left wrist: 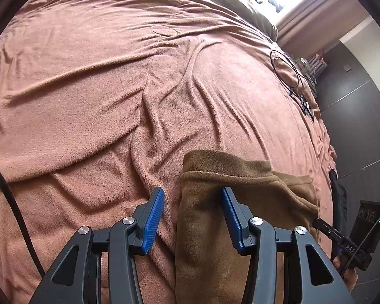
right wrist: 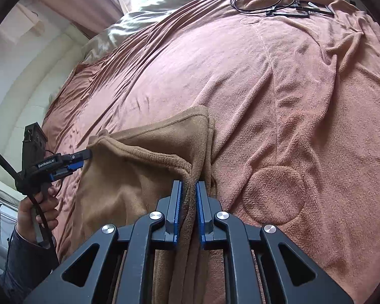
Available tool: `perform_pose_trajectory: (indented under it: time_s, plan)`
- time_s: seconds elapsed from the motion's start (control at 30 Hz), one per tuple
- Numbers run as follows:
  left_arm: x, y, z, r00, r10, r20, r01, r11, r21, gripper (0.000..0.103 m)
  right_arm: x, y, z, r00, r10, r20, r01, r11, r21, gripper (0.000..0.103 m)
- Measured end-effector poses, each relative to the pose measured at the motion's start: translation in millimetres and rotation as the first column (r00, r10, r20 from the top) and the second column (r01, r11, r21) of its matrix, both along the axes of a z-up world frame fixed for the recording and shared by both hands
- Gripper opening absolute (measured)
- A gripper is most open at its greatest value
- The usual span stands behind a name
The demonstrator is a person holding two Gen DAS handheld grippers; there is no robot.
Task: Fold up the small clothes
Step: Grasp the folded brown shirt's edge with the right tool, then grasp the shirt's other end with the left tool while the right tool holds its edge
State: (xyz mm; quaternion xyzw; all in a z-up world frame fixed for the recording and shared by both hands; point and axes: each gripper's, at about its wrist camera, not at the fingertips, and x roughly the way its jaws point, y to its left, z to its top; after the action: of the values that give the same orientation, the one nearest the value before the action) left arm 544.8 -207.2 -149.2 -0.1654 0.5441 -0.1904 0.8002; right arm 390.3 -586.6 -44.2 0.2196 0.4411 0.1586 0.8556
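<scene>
A small brown fleece garment [left wrist: 215,202] lies partly folded on a pink blanket [left wrist: 88,88]. My left gripper [left wrist: 192,197] is open, its blue pads [left wrist: 153,220] astride the garment's left edge, one pad over the blanket, the other over the cloth. My right gripper [right wrist: 188,190] is shut on the garment's folded right edge [right wrist: 190,202], cloth pinched between the blue pads. In the right wrist view the garment [right wrist: 139,172] spreads to the left, and the left gripper [right wrist: 84,155], held in a hand, touches its far left corner.
The pink blanket [right wrist: 278,88] covers a bed, heavily wrinkled. A black cable loop with small black frames [right wrist: 286,2] lies at the far side; it also shows in the left wrist view [left wrist: 291,76]. A grey-green pillow [right wrist: 144,7] sits by a bright window. Dark floor [left wrist: 362,126] borders the bed.
</scene>
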Motion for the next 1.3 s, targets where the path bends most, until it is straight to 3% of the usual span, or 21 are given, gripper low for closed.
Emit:
perform_pose_trajectory:
  time_s: [0.17,0.23,0.27,0.3,0.73,0.87,1.1,1.3]
  plan:
    - [7.3,-0.1,-5.7,1.0,0.004,-0.013,-0.004,1.0,0.007,0.049,10.6,-0.3,-5.6,1.0,-0.007,-0.02,0.008,0.999,0.042,0.021]
    - [9.8,-0.7,-9.3,1.0,0.001,-0.019,-0.001,1.0,0.01,0.049,12.2,-1.4,-7.8,0.999,-0.014,-0.031,0.016,0.998,0.062,0.03]
    - [11.2,-1.1,-11.1,1.0,0.0,-0.022,0.0,1.0,0.011,0.049,12.9,-2.6,-8.5,0.999,-0.029,-0.043,0.031,0.998,0.051,0.046]
    - [12.7,-1.6,-12.9,1.0,-0.002,-0.025,0.002,1.0,0.013,0.049,13.2,-3.8,-9.1,0.998,-0.037,-0.048,0.039,0.998,0.046,0.051]
    - [-5.4,13.6,-9.6,0.998,0.004,-0.057,-0.008,0.998,-0.07,0.049,16.9,-26.1,-25.9,0.997,-0.003,-0.075,0.017,0.98,0.196,0.051]
    - [-15.0,19.9,-9.5,0.997,0.008,-0.074,-0.016,0.994,-0.111,0.049,15.3,-30.3,-31.2,0.995,0.033,-0.094,-0.011,0.972,0.233,0.045]
    - [-27.2,24.4,-11.8,0.995,-0.002,-0.101,-0.013,0.989,-0.15,0.049,24.2,-44.2,-41.8,0.993,0.051,-0.11,-0.016,0.955,0.296,0.044]
    - [-26.5,19.9,-17.7,0.994,-0.011,-0.108,-0.006,0.988,-0.157,0.049,33.8,-49.4,-48.0,0.994,0.028,-0.107,0.006,0.952,0.305,0.023]
